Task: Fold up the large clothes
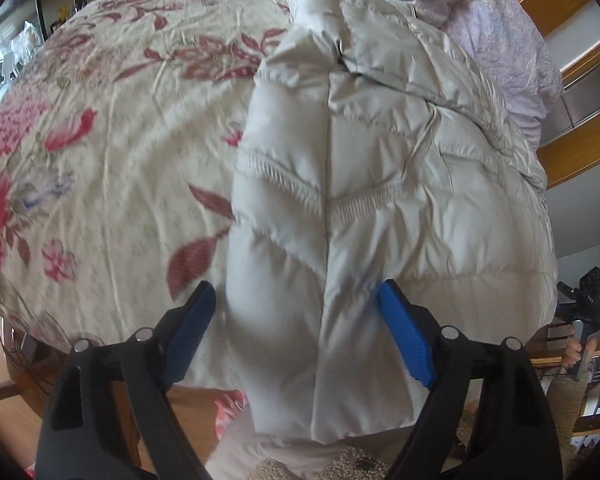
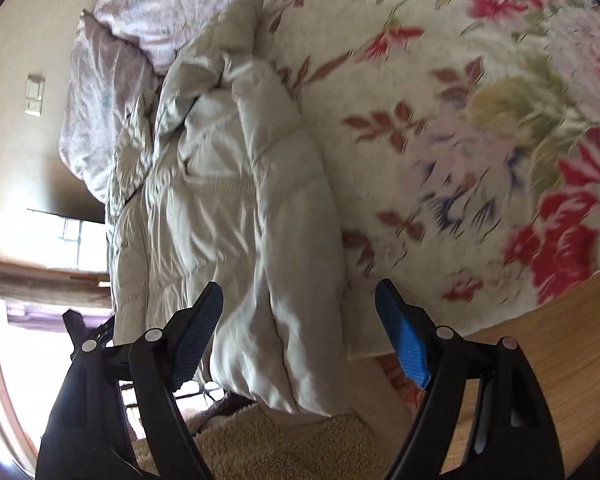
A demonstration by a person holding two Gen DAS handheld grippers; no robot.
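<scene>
A cream puffer jacket (image 1: 364,184) lies folded lengthwise on a bed with a floral cover (image 1: 112,132), its hem hanging over the near edge. My left gripper (image 1: 298,294) is open, its blue pads either side of the jacket's lower part, holding nothing. In the right wrist view the same jacket (image 2: 228,208) runs along the bed's edge. My right gripper (image 2: 300,294) is open and empty above the jacket's hem end. The other hand-held gripper (image 1: 584,300) shows at the far right of the left wrist view.
A lilac quilt and pillow (image 2: 112,80) lie at the head of the bed past the jacket's collar. A beige fuzzy garment (image 2: 268,440) sits right under the cameras. Wooden floor (image 2: 548,352) lies beside the bed. A wooden headboard shelf (image 1: 572,80) stands at the right.
</scene>
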